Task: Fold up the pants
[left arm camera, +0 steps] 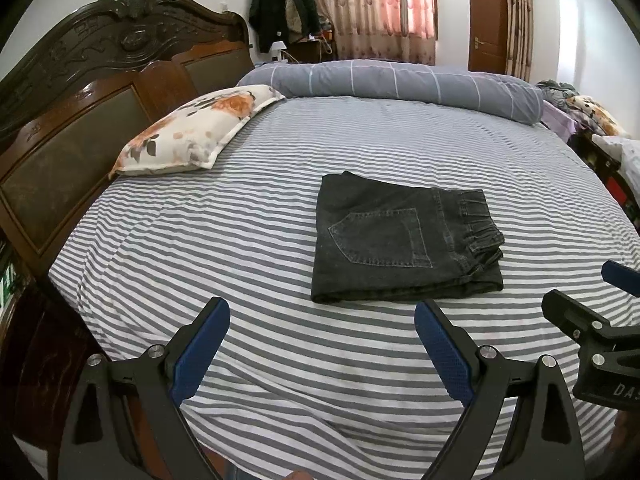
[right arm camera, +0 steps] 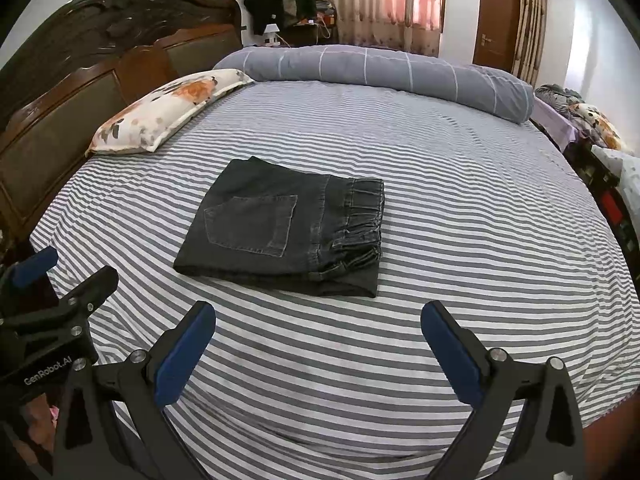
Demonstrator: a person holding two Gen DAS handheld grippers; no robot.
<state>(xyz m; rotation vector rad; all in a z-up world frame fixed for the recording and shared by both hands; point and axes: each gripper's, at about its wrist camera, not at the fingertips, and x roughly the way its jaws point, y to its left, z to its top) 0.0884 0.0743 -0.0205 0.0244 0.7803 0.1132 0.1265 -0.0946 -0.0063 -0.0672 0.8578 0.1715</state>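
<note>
The left gripper (left arm camera: 322,320) had its jaws spread wide and empty above the striped bedsheet (left arm camera: 200,240), and the right gripper (right arm camera: 318,322) likewise hung with jaws apart, gripping nothing. Just beyond both lay the black jeans (right arm camera: 280,228), folded into a compact rectangle on the bed, back pocket up and elastic waistband toward the right. Farther off, a floral pillow (left arm camera: 192,136) rested near the carved headboard (left arm camera: 100,60), with a rolled grey duvet (left arm camera: 400,80) behind.

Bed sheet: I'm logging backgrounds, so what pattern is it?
The bed sheet has grey and white stripes, clearest in the right wrist view around the folded pants.
</note>
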